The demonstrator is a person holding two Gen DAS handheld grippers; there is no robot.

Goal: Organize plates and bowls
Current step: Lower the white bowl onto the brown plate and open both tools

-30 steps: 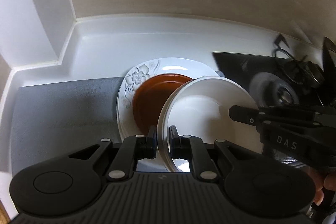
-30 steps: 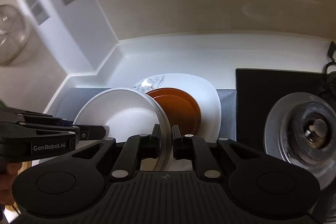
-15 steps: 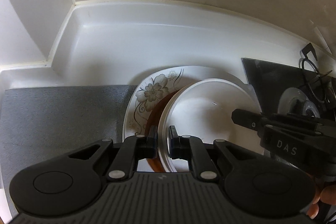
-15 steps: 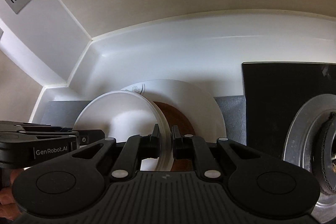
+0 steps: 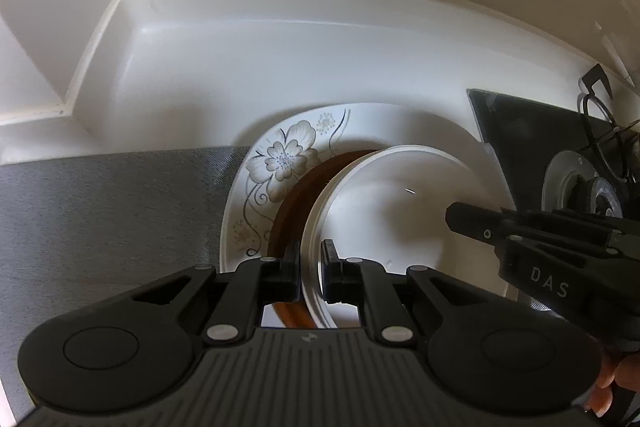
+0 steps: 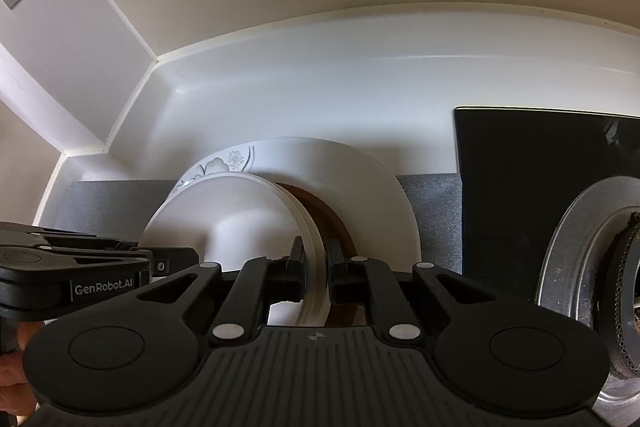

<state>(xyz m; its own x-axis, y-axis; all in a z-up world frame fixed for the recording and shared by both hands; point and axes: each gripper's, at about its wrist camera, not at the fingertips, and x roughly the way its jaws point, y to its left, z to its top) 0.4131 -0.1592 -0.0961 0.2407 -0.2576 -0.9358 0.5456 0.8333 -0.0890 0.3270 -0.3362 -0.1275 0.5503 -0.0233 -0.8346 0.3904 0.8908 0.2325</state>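
Grip: I had the left gripper (image 5: pixel 311 269) and the right gripper (image 6: pixel 316 269) both clenched on opposite rims of the round white ceramic bowl (image 5: pixel 384 223).
Bowl: it sat over the round brown plate (image 5: pixel 296 195), itself on the white flower-patterned plate (image 5: pixel 280 159).
Base: grey mat (image 5: pixel 104 211), left of the black hob (image 6: pixel 516 195).
Advice: I judged I should lower both sides level, centre it, then release the 2 grips together.

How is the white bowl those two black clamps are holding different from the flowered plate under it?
The white bowl is plain; the flowered plate carries a grey blossom print. The bowl is deep and narrower, the plate shallow and wider. The bowl is pinched at its rim by the left gripper and right gripper; the plate lies ungripped beneath a brown plate. Both are round and white.
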